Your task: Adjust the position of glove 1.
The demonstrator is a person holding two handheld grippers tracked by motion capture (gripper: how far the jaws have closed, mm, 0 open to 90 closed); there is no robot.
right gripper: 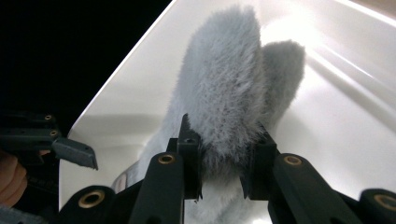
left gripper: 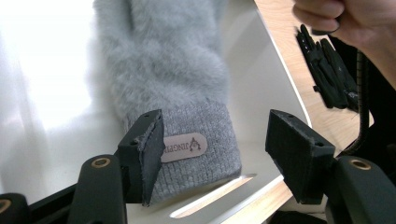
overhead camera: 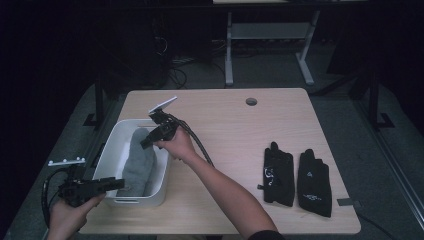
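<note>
The left tongs are hovering at the near end of the white bin, jaws released and standing well apart. In the left gripper view the knitted cuff of the grey mitten is lying between and just beyond the two pads, its small label facing up; the pads are straddling the cuff without touching it.

The grey mitten is lying inside the white bin, at the left side of the worktop. Its long axis is running near to far along the bin — cuff toward the person, furry tip toward the far wall. The left tongs are therefore sitting at the cuff end, in line with that axis, while the right tongs are reaching in from the right across the bin's far half.

The right tongs are clenched on the furry upper part of the mitten: in the right gripper view the fur is bulging out above both pads, with the thumb lobe showing behind. The right hand is thus the nearer one to the far end and is already grasping it.

The coming move appears to turn on the cuff lying straight ahead of the open left tongs — a short forward advance and a closing of the jaws would likely secure it.

Farther right on the worktop, well apart from the bin, two black gloves are lying side by side, fingers pointing away.
</note>
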